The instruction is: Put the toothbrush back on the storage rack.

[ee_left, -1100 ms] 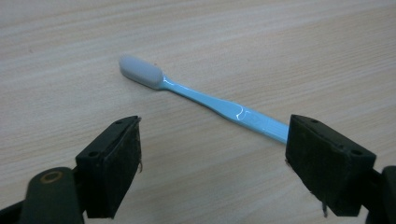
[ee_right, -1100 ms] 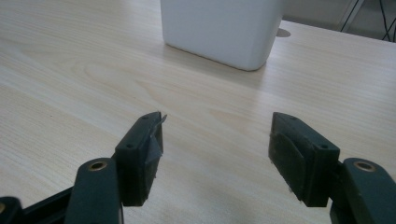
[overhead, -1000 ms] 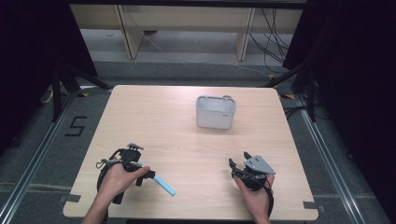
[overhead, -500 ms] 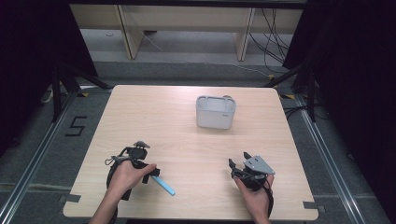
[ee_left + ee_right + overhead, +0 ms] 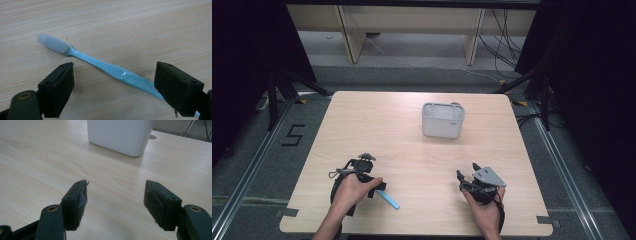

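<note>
left gripper (image 5: 379, 187): black frame, held in a bare hand, forearm unsleeved; a black cable loops beside it
left fingers (image 5: 58, 92): two blocky black pieces with flat dark pads, small screw holes at the corners, a brass-ringed pivot hole at the base of one
right gripper (image 5: 466, 177): black body topped by a grey three-cornered plate with small dark screws; a black cable trails along the wrist
right fingers (image 5: 75, 203): black rectangular blocks, worn grey pad facings, brass-ringed holes in the arms below
</note>
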